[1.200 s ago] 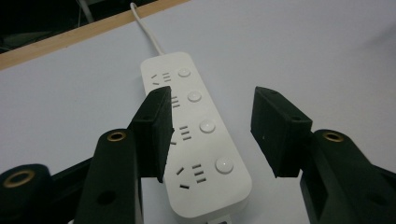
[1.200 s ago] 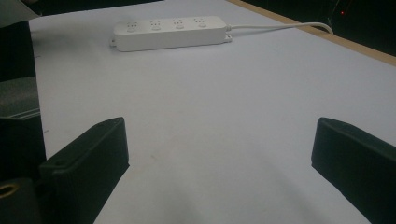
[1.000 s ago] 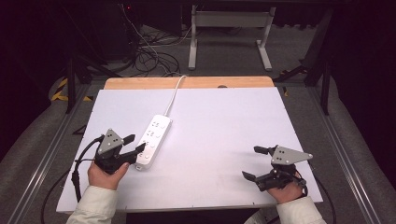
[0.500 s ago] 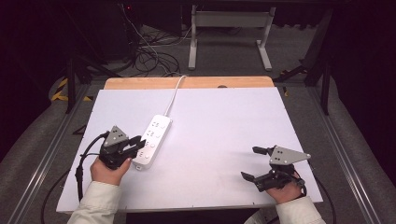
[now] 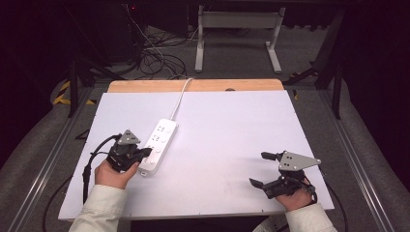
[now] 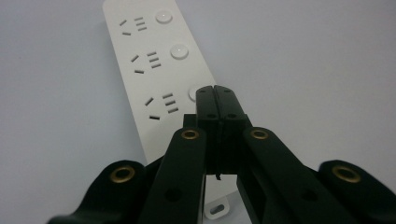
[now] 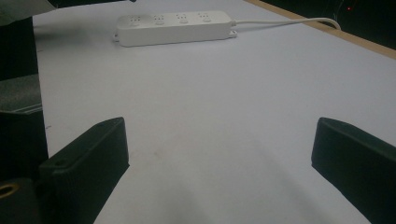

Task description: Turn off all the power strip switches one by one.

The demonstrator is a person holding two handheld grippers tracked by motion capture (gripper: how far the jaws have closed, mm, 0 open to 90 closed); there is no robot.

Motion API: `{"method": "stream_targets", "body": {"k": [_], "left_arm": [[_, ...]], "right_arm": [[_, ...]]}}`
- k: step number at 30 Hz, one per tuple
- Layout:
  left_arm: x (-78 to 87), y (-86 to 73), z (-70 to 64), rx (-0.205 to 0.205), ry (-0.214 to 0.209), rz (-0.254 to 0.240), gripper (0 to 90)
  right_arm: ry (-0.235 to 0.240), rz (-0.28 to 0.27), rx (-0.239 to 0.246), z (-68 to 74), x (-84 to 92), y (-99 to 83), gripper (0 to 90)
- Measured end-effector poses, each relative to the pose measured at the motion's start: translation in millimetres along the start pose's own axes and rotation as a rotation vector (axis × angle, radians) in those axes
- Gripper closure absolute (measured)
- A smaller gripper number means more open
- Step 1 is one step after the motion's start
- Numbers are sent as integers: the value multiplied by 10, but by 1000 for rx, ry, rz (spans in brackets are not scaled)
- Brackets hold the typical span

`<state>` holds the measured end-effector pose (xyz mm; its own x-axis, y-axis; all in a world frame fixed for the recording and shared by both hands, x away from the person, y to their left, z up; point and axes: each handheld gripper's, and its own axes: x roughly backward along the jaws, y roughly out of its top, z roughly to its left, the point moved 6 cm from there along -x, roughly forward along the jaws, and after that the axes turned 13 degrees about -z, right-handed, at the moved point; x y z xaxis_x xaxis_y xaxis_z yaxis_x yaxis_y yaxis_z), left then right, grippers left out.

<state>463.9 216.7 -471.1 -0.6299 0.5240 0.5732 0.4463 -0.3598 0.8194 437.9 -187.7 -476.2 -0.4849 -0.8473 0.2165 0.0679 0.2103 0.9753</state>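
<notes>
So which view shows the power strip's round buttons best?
The left gripper view: the power strip runs close under the shut left claw, its buttons distinct. The high view shows them tiny; the right gripper view shows the strip side-on, far off.

1. Power strip lies on table, left of centre in high view, running diagonally; its cord leads to upper edge.
2. Left gripper at lower left, tips over strip's near end.
3. Right gripper at lower right, well apart from strip.
</notes>
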Motion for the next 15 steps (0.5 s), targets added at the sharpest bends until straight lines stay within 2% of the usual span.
{"method": "stream_targets", "body": {"k": [6, 9, 15], "left_arm": [[-58, -36, -12, 1, -17, 77, 900], [-95, -51, -25, 30, -38, 101, 900], [-140, -87, -13, 40, -48, 142, 900]], "right_arm": [[3, 3, 0, 2, -7, -4, 44], [5, 5, 0, 3, -10, -6, 44], [7, 9, 1, 5, -13, -10, 44]]}}
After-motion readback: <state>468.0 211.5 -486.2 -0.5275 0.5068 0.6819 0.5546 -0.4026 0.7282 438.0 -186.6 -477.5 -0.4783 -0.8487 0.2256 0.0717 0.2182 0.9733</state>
